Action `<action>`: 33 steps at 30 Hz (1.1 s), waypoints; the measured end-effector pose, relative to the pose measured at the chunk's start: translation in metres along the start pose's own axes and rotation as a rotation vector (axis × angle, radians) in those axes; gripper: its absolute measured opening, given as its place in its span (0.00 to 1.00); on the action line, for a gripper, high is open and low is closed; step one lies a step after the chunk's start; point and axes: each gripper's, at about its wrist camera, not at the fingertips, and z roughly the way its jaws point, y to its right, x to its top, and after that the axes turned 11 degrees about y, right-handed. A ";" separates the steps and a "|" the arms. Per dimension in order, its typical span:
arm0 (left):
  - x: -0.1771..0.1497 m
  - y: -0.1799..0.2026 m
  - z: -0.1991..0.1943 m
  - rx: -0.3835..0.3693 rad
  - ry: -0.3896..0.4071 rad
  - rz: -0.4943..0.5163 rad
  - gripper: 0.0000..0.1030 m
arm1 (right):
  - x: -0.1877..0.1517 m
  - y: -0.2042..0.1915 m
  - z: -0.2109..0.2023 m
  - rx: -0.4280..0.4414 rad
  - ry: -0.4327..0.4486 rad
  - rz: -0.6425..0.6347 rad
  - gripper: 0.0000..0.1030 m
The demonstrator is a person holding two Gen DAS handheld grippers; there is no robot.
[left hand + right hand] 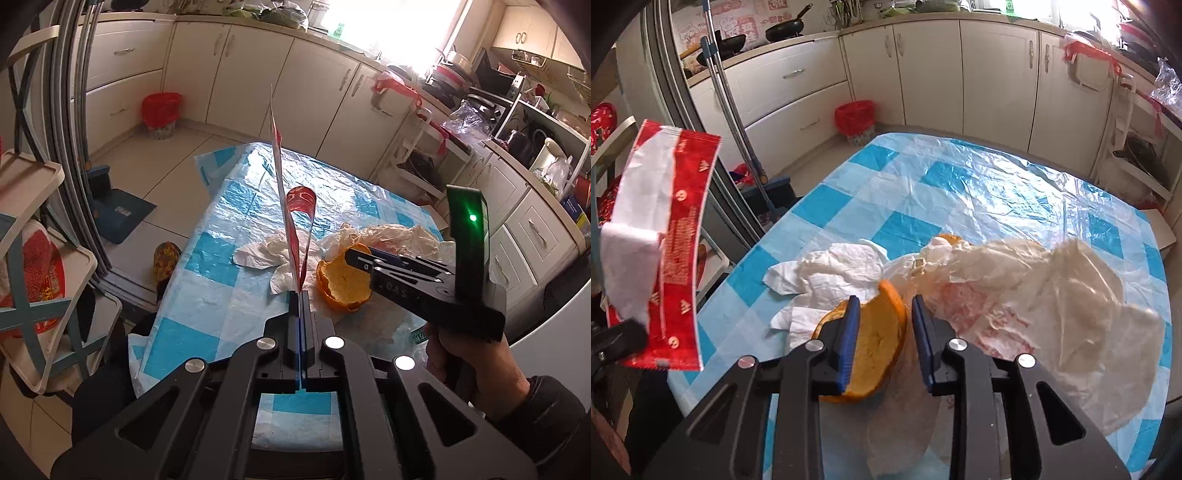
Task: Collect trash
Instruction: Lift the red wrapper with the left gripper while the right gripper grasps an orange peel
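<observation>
My left gripper is shut on a red and white wrapper, held upright above the table; the wrapper also shows at the left of the right wrist view. My right gripper is open, its fingers on either side of an orange peel that lies on the table; the peel also shows in the left wrist view. A crumpled white tissue lies left of the peel. A crumpled translucent plastic bag lies to its right.
The table has a blue and white checked plastic cover. A red-lined trash bin stands on the floor by the cabinets, also in the left wrist view. A shelf rack stands at the left.
</observation>
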 end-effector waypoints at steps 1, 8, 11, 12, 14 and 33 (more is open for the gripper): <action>-0.001 0.000 0.001 -0.004 -0.003 -0.004 0.00 | 0.002 0.000 0.004 -0.010 -0.008 -0.003 0.20; -0.004 0.001 0.006 -0.017 -0.010 -0.003 0.00 | 0.004 0.000 0.005 -0.024 -0.001 0.002 0.07; -0.004 0.003 0.007 -0.022 -0.008 0.000 0.00 | 0.004 0.005 -0.009 -0.013 0.044 0.049 0.07; -0.004 0.004 0.007 -0.022 -0.009 0.002 0.00 | 0.004 0.008 -0.016 -0.003 0.063 0.073 0.07; -0.005 0.008 0.007 -0.023 -0.011 0.008 0.00 | 0.005 0.012 -0.031 0.010 0.097 0.107 0.07; -0.023 0.095 -0.019 -0.107 -0.001 0.179 0.00 | -0.044 0.054 -0.171 -0.049 0.255 0.225 0.07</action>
